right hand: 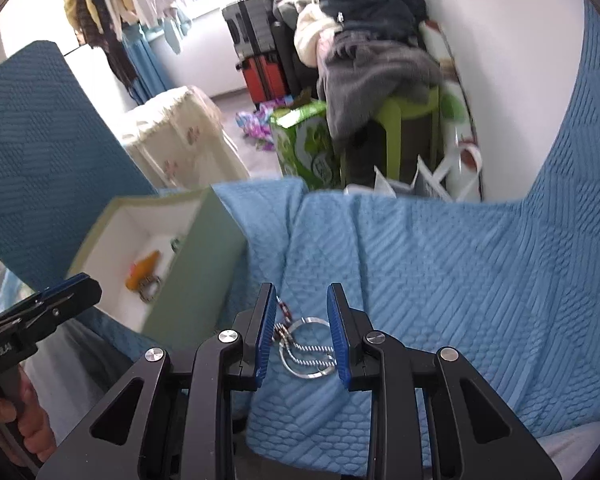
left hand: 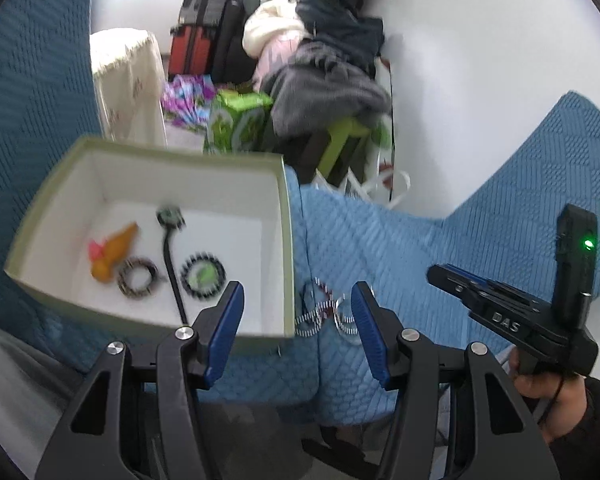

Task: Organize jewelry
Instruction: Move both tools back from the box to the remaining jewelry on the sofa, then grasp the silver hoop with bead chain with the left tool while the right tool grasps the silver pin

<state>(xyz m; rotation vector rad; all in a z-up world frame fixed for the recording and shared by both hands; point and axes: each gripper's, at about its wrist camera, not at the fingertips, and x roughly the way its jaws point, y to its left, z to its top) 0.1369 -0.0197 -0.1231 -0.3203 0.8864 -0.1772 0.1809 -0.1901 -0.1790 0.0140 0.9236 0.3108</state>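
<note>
Both wrist views angled down, close; share box (left hand: 148, 240), blue cover (right hand: 420, 260).

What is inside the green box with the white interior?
Inside the box: an orange piece, two dark beaded bracelets and a black cord with a pendant. The left gripper covers its near corner.

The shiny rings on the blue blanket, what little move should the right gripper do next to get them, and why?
Probably lower the right gripper a little more, then close. The shiny rings lie loose on the blue blanket right between its open blue fingers, and nothing is pinched yet. The green box beside them already holds other jewelry, so they likely go there.
</note>
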